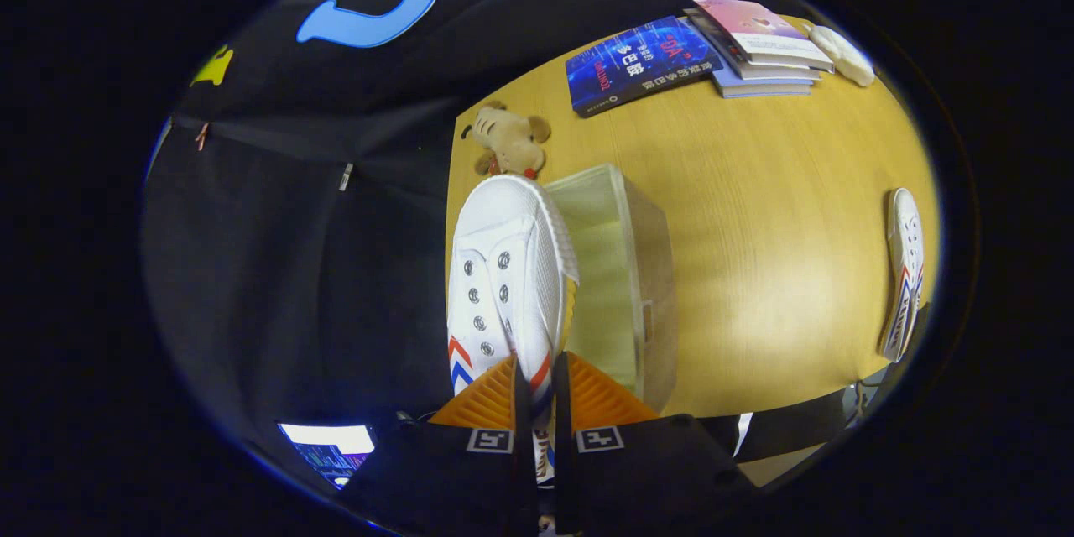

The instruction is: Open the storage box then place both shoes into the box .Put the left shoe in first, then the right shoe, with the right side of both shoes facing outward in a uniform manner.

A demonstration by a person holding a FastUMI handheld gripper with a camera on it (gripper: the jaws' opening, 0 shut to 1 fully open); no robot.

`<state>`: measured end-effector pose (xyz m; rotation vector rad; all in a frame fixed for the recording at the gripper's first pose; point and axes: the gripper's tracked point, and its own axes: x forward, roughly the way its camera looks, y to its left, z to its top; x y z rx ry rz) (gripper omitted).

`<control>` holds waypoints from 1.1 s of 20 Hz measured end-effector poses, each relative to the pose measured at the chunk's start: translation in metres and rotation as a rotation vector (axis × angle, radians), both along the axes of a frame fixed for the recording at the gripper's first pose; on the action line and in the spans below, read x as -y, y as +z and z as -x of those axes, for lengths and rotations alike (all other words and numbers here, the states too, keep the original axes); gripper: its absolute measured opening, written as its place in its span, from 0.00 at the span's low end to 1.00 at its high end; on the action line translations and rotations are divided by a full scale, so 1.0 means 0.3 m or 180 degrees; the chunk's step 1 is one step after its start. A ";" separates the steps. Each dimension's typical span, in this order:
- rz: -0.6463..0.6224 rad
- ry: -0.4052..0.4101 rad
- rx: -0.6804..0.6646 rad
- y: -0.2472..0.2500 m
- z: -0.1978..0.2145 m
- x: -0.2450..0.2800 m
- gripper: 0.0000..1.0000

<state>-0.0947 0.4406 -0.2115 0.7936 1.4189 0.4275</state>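
gripper view: gripper (537, 390) clamps white shoe (503, 285) beside open storage box (625, 285); book (642, 63) title unreadable.

wall: black cloth (319, 210), hung in folds | furniture: light wooden table (755, 268) | table edge: meets the cloth | corner: lit screen (329, 446) low by the cloth

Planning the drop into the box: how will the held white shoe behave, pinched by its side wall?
Probably light: the tongs, shut on the shoe, carry it by one thin canvas wall. That wall looks soft, so it may sag or swing. The storage box sits open alongside.
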 end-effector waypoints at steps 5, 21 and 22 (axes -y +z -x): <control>0.0106 0.0093 -0.0158 -0.118 0.027 -0.141 0.12; -0.0012 0.0220 -0.0153 -0.231 -0.007 -0.297 0.89; -0.0026 0.0245 -0.0097 -0.222 -0.013 -0.290 0.96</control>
